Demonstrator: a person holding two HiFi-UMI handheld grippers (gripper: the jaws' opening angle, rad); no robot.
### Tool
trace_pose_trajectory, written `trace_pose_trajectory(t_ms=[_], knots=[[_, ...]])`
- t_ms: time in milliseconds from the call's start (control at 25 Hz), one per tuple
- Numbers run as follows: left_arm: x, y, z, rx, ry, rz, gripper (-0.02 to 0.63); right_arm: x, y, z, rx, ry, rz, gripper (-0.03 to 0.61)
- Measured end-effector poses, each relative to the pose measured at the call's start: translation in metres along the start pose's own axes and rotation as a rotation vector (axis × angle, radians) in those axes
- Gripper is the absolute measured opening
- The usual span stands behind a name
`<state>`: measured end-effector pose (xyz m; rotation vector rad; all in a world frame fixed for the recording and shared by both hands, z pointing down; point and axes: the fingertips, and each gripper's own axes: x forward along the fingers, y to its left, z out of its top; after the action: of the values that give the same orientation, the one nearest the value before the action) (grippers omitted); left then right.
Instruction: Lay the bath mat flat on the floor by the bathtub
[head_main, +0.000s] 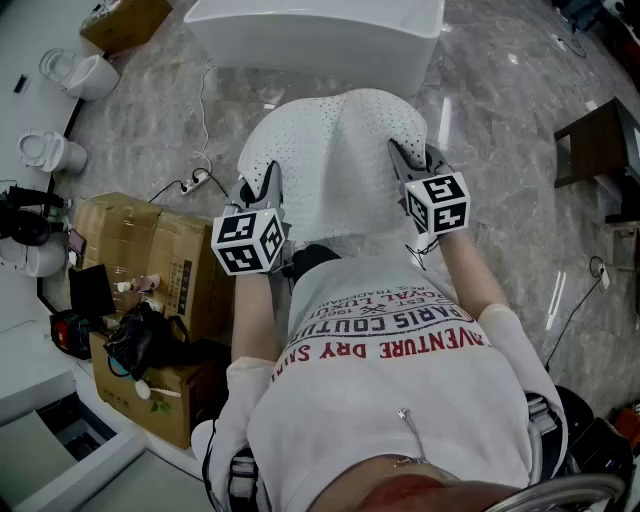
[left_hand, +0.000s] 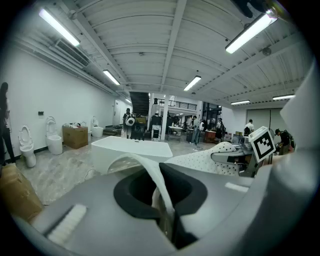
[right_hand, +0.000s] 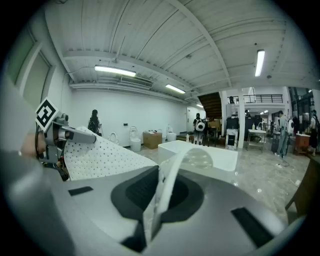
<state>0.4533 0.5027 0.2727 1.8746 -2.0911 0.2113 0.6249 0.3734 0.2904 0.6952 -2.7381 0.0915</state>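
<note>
Marble floor (head_main: 500, 120), grey-veined, all around me. White bathtub (head_main: 315, 30) at 12 o'clock. White perforated bath mat (head_main: 335, 160) held up off floor between me and tub, bowed between my two grips. Cardboard boxes (head_main: 150, 240) at 9 o'clock. My left gripper (head_main: 268, 185) at 11 o'clock, fingers pressed tight on mat's left edge. My right gripper (head_main: 405, 160) at 1 o'clock, fingers pinching mat's right edge.

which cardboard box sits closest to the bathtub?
The lone cardboard box at the head view's top left, left of the bathtub. The other boxes cluster by the person's left side, farther back.
</note>
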Motion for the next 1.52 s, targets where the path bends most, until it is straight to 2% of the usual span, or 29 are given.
trace_pose_trajectory(t_ms=[320, 560, 840, 1120, 1520], knots=[[0.004, 0.0, 0.001, -0.018, 0.001, 0.007, 0.022, 0.003, -0.004, -0.007, 0.009, 0.008, 0.02, 0.018], [0.011, 0.006, 0.0, -0.022, 0.032, 0.024, 0.023, 0.014, -0.003, -0.007, 0.053, -0.005, 0.07, 0.017], [0.027, 0.046, -0.006, -0.04, 0.066, 0.016, 0.023, 0.061, -0.003, -0.012, 0.111, 0.04, 0.092, 0.018], [0.073, 0.14, -0.007, -0.063, 0.097, -0.005, 0.023, 0.165, 0.022, -0.004, 0.102, 0.106, 0.105, 0.018], [0.152, 0.35, 0.045, -0.067, 0.125, -0.094, 0.023, 0.355, 0.066, 0.06, 0.145, 0.165, 0.008, 0.018]])
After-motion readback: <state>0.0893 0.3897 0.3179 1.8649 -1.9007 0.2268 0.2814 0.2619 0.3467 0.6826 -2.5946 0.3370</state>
